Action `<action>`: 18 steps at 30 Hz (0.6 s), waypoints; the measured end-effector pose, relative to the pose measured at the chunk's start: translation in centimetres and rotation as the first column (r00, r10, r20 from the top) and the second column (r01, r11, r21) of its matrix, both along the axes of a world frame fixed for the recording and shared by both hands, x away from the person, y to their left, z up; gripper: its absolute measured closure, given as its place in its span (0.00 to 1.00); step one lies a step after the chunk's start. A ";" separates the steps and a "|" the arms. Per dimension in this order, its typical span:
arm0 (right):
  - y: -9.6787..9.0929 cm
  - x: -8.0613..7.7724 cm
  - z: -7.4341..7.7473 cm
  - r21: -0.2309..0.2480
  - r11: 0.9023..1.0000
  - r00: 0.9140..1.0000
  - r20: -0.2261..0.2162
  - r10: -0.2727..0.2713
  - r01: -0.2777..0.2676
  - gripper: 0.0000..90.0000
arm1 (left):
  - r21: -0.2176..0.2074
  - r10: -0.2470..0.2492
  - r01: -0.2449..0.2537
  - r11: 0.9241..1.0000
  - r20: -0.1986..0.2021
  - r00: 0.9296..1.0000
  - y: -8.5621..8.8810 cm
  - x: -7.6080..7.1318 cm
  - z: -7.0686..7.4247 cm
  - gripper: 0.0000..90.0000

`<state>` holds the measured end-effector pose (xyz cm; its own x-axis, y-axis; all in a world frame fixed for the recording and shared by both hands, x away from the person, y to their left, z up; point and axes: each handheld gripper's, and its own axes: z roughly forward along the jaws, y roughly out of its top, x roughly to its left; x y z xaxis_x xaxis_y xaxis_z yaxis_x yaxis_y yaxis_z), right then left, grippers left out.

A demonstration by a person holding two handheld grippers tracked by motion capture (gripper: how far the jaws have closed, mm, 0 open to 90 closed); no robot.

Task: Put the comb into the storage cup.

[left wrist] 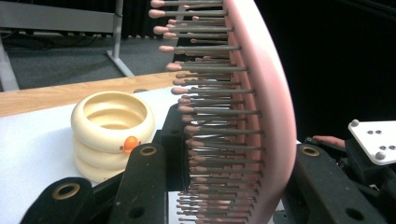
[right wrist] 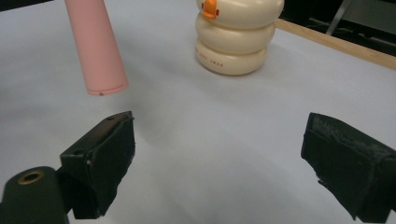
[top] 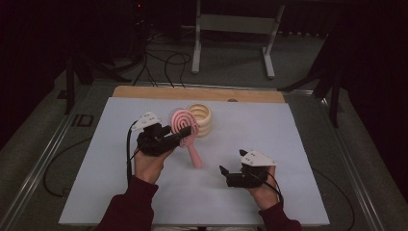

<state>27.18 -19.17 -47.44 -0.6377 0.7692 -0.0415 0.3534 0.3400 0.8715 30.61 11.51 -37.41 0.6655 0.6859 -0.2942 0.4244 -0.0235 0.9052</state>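
Left gripper (top: 185, 133): left of centre in the high view, its jaws clamped on the round head of the pink hairbrush (top: 185, 126). In the left gripper view one jaw presses the bristle side and the other the smooth back.

Hairbrush: held up off the white table sheet (top: 298, 144); in the high view the head sits just left of centre and the handle (right wrist: 95, 46) slants down toward the middle of the frame. The grip on the head rather than the handle probably leaves the handle free, either for the other gripper to take or to be lowered first into a holder.

Handle end: in the right gripper view it hangs in the upper left, clear of the sheet, with a faint shadow beneath.

Right gripper (top: 226, 173): lower right of centre in the high view, jaws spread wide with nothing between them, low over the sheet. It points toward the handle end and looks placed to receive it or to steady something; that is a judgement.

Cream ringed holder (top: 201, 119): three stacked rings with an open top and a small orange beak-like knob (left wrist: 130, 143), standing just behind the brush head in the high view. It seems the likely place for the brush.

In the way: the holder is close beside the brush head, so a swing of the head could knock it.

Around: a wooden table edge (top: 202, 93) in the upper middle, then cables (top: 163, 60) and a white frame (top: 233, 36) on the floor beyond, well apart from the work.
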 end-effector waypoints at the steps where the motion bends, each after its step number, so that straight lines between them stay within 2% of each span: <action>1: 0.0 -0.1 0.0 0.003 1.000 1.000 -0.005 -0.008 0.008 0.11 | -0.001 0.001 -0.001 1.000 0.003 1.000 0.0 0.0 0.1 0.71; 18: -2.3 -0.9 -0.5 0.027 0.999 0.999 0.007 -0.041 0.040 0.11 | -0.004 0.008 -0.008 1.000 0.028 1.000 1.1 0.5 1.1 0.71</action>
